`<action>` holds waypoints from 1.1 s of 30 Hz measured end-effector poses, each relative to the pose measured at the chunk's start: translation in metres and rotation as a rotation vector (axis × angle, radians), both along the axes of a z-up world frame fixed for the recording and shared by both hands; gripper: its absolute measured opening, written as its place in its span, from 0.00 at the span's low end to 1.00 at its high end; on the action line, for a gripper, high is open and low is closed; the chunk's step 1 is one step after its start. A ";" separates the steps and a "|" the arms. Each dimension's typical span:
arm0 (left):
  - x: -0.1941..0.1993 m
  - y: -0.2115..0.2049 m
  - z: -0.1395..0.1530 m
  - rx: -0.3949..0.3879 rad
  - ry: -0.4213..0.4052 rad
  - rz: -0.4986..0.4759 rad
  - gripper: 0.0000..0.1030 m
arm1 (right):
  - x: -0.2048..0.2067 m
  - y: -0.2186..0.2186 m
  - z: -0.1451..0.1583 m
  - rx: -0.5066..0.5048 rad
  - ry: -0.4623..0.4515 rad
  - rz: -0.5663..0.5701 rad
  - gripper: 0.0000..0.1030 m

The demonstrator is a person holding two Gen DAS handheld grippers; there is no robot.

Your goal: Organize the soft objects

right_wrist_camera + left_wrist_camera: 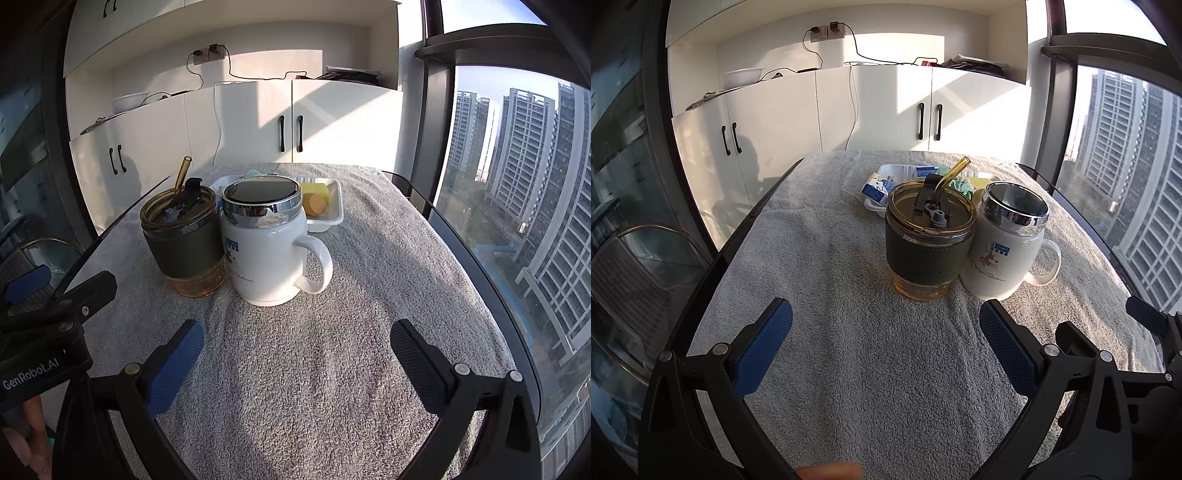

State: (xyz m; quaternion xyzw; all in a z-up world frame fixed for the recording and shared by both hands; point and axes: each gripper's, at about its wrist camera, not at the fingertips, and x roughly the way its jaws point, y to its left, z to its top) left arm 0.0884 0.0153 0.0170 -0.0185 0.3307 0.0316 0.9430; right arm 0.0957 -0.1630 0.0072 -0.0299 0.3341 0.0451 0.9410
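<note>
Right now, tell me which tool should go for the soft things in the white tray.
Right, probably. The right tool sees open towel beside the white mug leading to the tray. From the left tool, the amber tumbler and the mug block most of the tray. Both tools are open.

The right gripper [297, 341] hovered with its jaws spread wide over the grey towel [332, 332] covering the bench. Ahead stood a white mug [267, 254] with a chrome lid, its handle pointing right, touching an amber tumbler [184, 243] with a dark sleeve and straw. Behind them lay a white tray [334, 216] holding a yellow sponge [317, 191] and an orange piece. The left gripper [44, 295] showed at the left edge.
</note>
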 end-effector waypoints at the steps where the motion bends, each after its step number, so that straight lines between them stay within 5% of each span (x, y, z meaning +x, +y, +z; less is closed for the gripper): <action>1: 0.000 0.000 0.000 0.000 0.001 0.000 1.00 | 0.000 0.000 0.000 0.000 0.000 0.000 1.00; 33: 0.000 -0.001 -0.002 -0.003 0.011 0.000 1.00 | 0.001 -0.001 -0.001 0.001 0.002 0.003 1.00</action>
